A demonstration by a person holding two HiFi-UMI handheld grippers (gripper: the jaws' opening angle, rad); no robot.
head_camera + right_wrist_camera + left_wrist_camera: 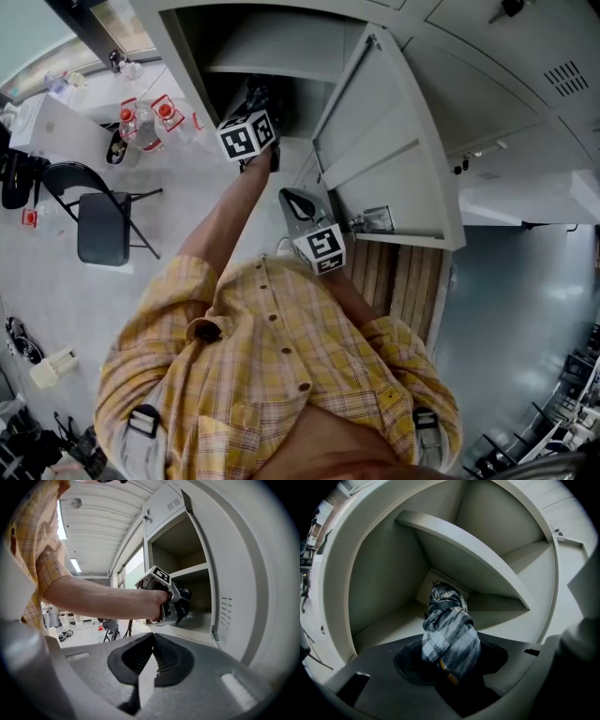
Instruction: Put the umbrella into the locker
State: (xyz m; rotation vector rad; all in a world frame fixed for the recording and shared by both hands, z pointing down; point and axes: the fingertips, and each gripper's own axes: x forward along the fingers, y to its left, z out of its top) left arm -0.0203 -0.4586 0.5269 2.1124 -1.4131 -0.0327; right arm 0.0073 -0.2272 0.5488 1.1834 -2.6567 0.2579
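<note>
**One umbrella being gripped inside the open locker**

One folded blue-grey plaid fabric umbrella, two claws, and one pale grey metal locker with one shelf and one open door are being shown. The left claw is being clamped, partly open, around the umbrella, which is being held inside the compartment beneath the shelf, tip toward the back wall. The right claw is being held outside beside the door, jaws fully together on nothing. One black folding chair is standing well apart at the left
</note>
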